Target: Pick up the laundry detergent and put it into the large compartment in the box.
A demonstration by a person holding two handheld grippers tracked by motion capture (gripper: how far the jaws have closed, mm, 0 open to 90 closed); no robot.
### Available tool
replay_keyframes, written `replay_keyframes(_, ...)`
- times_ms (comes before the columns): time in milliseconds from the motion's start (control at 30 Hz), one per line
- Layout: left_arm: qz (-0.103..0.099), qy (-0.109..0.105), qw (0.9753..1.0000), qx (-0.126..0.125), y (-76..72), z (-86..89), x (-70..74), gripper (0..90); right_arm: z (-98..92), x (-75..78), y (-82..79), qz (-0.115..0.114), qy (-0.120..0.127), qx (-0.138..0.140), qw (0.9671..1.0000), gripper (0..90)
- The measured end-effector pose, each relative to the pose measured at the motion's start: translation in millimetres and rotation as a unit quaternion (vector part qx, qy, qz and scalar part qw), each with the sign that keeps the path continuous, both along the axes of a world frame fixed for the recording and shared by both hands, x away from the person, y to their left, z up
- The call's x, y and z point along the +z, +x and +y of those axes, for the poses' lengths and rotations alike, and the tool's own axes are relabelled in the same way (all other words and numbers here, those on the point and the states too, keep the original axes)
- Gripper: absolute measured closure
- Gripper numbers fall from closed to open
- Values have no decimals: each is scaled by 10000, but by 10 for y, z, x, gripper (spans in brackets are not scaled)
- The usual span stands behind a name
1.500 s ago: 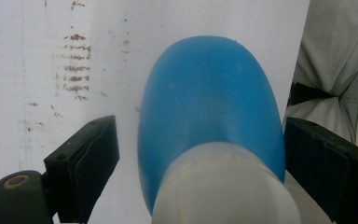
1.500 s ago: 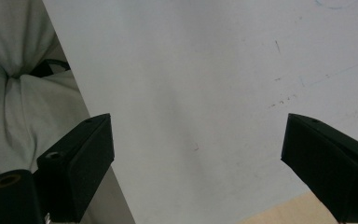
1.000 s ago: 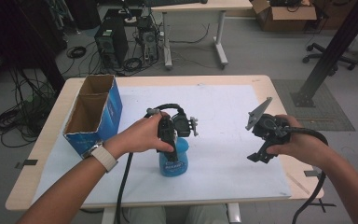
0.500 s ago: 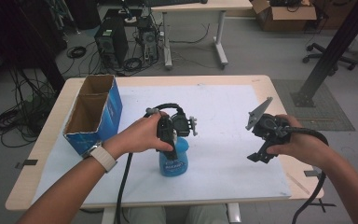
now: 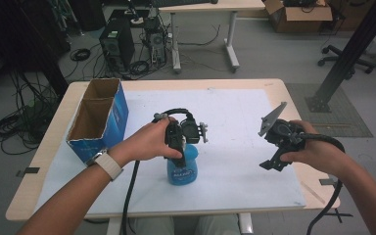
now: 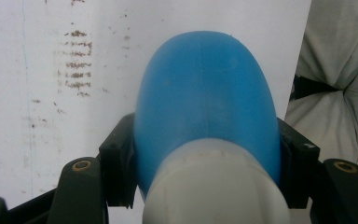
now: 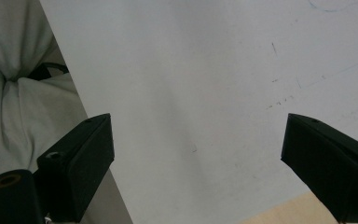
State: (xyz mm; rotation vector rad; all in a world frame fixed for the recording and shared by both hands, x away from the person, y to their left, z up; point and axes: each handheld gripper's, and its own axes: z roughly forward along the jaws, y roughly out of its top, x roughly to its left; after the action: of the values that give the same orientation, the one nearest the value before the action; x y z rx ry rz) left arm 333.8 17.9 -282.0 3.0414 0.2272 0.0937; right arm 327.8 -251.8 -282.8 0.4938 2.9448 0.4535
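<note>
Bottle point(image 5: 182, 166), blue with a white cap, stands upright on the white sheet point(image 5: 235, 122) near the table's front edge, a little left of centre. The left gripper point(image 5: 178, 142) comes down on it from above, and in the left gripper view its two black jaws press against either side of the blue body point(image 6: 205, 102) just below the cap, so the claw is closed on the bottle. The person's left hand point(image 5: 149, 142) wraps the gripper's handle, a watch on that wrist.

Off to the right, well apart from the bottle, the right gripper point(image 5: 274, 164) is held above the sheet near the table's right edge by the right hand point(image 5: 313, 152). In the right gripper view its jaws stand wide apart with nothing between them, only bare sheet point(image 7: 205, 93) beneath; the claw is open.

Farther back on the left, a blue cardboard box point(image 5: 98, 117) sits open-topped at the table's left side. Beyond the table point(image 5: 176, 84) are a computer tower point(image 5: 117, 46) and cables on the floor.
</note>
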Motion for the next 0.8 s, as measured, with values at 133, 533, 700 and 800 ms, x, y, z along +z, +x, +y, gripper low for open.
replay_keyframes(133,-6,48,10000,23,-14,-12,43,372,-7,-12,4,4,-6,1,10000,93)
replay_keyframes(533,-91,-34,9990,439,-20,54,512,373,-34,-8,-23,-14,9,-11,10000,93)
replay_keyframes(700,-49,-47,9960,891,7,117,773,373,-40,-9,-40,-10,0,-4,10000,94)
replay_keyframes(800,6,-129,9921,1247,41,159,899,373,-33,-14,-42,-15,16,15,10000,94)
